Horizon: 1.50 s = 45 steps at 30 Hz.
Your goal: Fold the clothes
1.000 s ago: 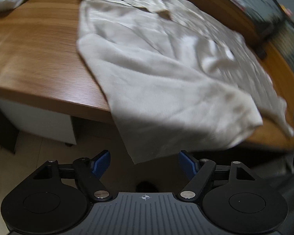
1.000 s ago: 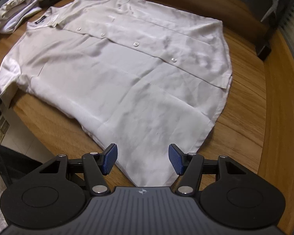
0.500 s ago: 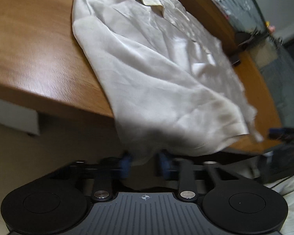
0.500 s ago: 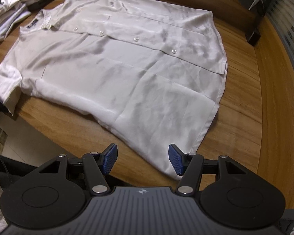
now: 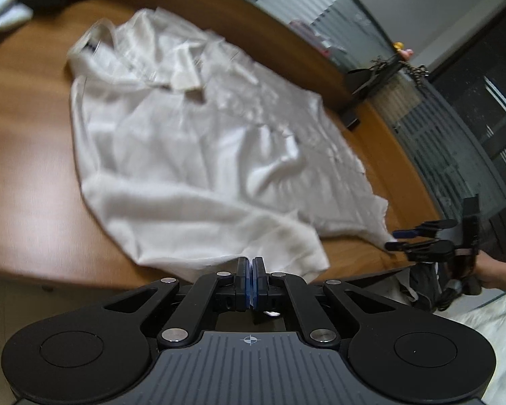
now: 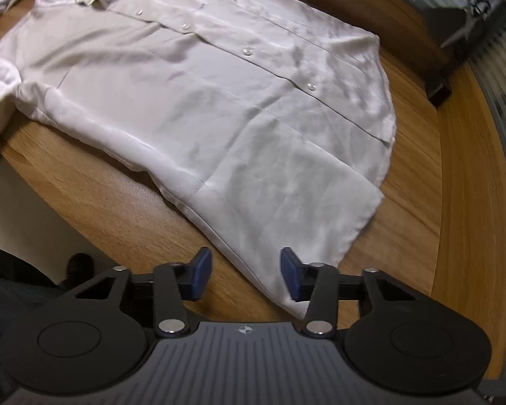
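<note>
Left hand-held gripper (image 5: 252, 278) pinches the rumpled, buttoned cream shirt's (image 5: 199, 155) sleeve edge.

My left gripper (image 5: 252, 281) was matte black plastic — two round side discs, each with a shallow circular recess, joined by a grey ribbed plate stamped with a small white crosshair mark. Angled black link arms ran forward, pinned by shiny silver screws, to blue rubber pads (image 5: 242, 281). My right gripper (image 6: 244, 275) was built the same — black discs, grey ribbed plate, crosshair, silver screw heads, blue pads (image 6: 199, 275) on black fingers. Seen from the side, its fingers looked thin and flat.
</note>
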### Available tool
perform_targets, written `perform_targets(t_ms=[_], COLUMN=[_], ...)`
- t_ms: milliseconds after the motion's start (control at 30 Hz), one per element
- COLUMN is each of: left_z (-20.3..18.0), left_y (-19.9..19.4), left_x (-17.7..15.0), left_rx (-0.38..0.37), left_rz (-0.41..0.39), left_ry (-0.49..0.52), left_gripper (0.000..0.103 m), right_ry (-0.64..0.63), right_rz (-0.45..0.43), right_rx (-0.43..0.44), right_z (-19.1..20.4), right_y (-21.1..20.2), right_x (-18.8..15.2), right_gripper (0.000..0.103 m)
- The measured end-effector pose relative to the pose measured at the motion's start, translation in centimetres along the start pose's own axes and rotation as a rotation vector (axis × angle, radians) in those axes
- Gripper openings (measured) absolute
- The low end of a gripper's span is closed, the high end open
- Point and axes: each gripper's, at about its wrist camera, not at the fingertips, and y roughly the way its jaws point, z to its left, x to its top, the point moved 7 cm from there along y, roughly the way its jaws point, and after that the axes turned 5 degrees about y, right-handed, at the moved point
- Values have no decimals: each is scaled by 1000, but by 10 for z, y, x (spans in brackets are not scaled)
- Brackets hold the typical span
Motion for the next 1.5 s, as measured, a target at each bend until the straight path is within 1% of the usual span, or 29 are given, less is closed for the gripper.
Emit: perform_targets(t_ms=[33,100,133,167,267,333,433,600,733,867,967,1100,1267,1500], left_z=[-2,-8,-11,-14,-24,-27,-25,-24,-23,-21,-18,-12,4,35], left_y=[-3,-7,-9,-13,-20,-21,-26,-22,-16,-10,-2,17,46,79], left_x=[4,13,18,22,35,45,64,101,130,160,180,199,208,220], left_rx=[3,12,17,23,47,77,131,211,275,330,358,405,457,477], left_rz=[-6,-16,-26,-41,-86,-108,-160,-218,-253,-302,-319,-315,-256,-174], left_ry=[10,27,38,54,91,114,105,116,122,103,98,122,159,158], left_gripper=[4,4,3,4,3,3,3,3,3,3,3,3,3,3], right_ry=[-9,-27,-29,-28,4,27,44,73,92,95,80,21,-33,-87], right_rz=[-2,0,12,28,28,1,-43,-109,-131,-144,-131,-102,-54,9], right_rx=[-3,-6,-4,-3,8,-1,-17,-31,-32,-31,-23,-22,-23,-25], right_z=[3,8,10,11,11,7,1,-18,-36,-53,-65,-76,-88,-92], right_y=[3,9,13,17,20,15,3,-15,-16,-8,4,24,51,81], right_x=[1,3,2,2,2,6,17,47,75,101,121,141,159,174], right_gripper=[45,39,29,15,1,1,1,1,1,1,1,1,1,1])
